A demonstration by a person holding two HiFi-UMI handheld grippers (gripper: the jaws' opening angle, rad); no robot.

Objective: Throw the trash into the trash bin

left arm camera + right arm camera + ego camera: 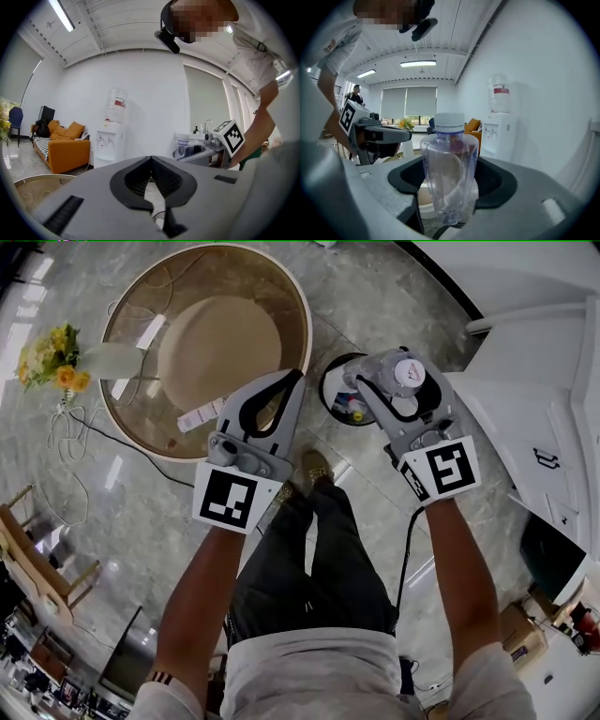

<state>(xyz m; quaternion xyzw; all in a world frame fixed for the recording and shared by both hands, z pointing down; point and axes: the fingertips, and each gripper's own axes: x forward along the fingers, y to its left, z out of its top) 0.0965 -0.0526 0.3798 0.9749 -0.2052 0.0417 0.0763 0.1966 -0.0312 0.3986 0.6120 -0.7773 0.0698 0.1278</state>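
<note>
A clear plastic bottle (401,374) with a white cap stands upright between the jaws of my right gripper (389,382), which is shut on it. In the right gripper view the bottle (449,168) fills the middle, gripped at its sides, and looks empty. A round black trash bin (334,401) with some rubbish inside stands on the floor directly below and just left of the bottle. My left gripper (297,379) is held beside it on the left, shut with nothing in it. Its tips (151,159) meet in the left gripper view.
A round glass table (127,404) stands at the left with a cable trailing from it and yellow flowers (52,357) beside it. White cabinets (525,409) line the right. A water dispenser (111,136) and an orange sofa (65,145) stand by the far wall.
</note>
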